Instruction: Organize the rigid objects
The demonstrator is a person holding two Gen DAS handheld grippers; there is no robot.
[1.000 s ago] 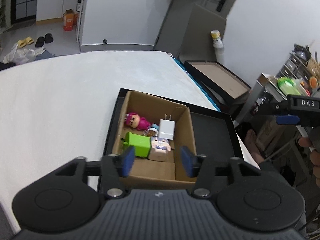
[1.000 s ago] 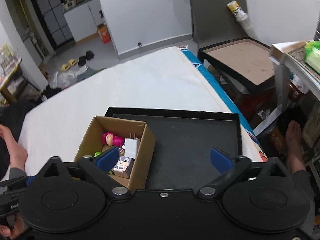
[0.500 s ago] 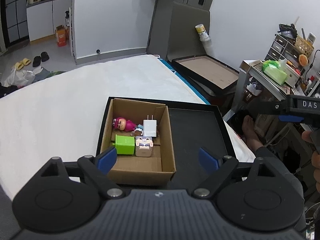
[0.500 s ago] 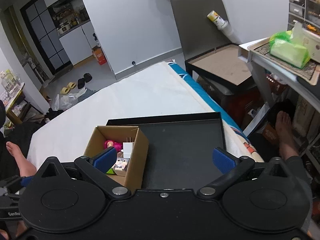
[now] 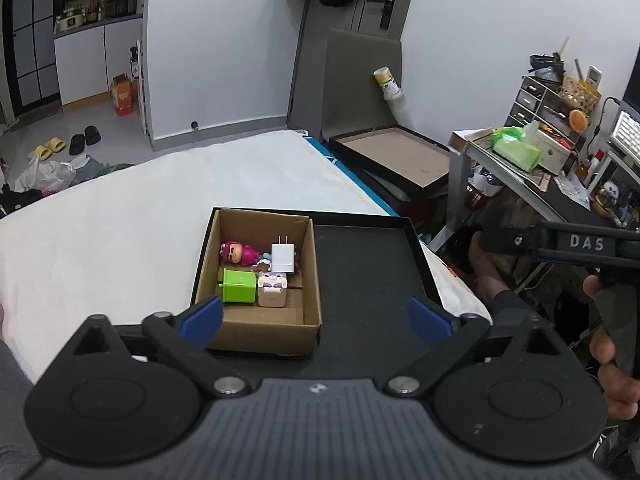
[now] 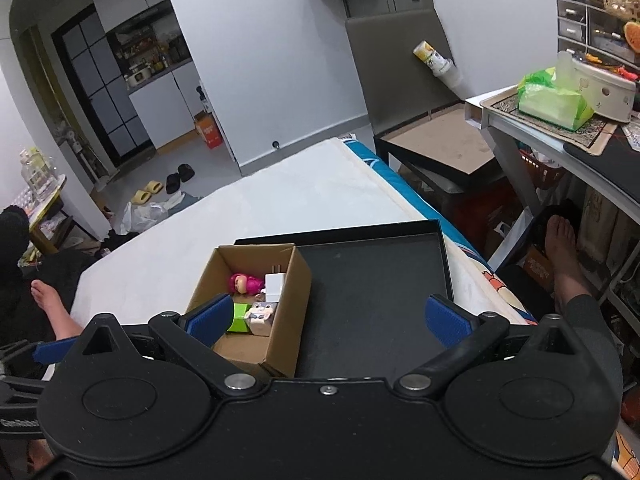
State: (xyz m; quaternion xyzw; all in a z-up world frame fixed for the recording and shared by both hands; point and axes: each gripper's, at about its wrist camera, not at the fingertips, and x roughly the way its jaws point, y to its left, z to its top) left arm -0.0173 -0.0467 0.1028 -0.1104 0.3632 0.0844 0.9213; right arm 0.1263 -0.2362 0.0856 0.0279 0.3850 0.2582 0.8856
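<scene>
A brown cardboard box (image 5: 308, 280) (image 6: 298, 280) stands in the left part of a black tray (image 5: 368, 264) (image 6: 376, 276) on a white bed. The box holds a pink doll (image 5: 236, 253) (image 6: 242, 282), a white charger plug (image 5: 283, 257) (image 6: 275, 282), a green cube (image 5: 239, 286) (image 6: 239, 317) and a small bunny-face cube (image 5: 272, 289) (image 6: 260, 314). My left gripper (image 5: 314, 318) is open and empty, raised above and behind the box. My right gripper (image 6: 328, 318) is open and empty, also raised near the tray's front.
The white bed (image 5: 120, 216) spreads left and behind the tray. A second black tray with a brown bottom (image 5: 394, 156) (image 6: 444, 148) leans beside the bed at right. A cluttered desk (image 6: 560, 120) stands at far right. Bare feet (image 6: 564, 248) rest nearby.
Both grippers have pulled back and upward from the box. My left gripper's jaws have spread from a narrow gap to wide open. The items in the box have not moved.
</scene>
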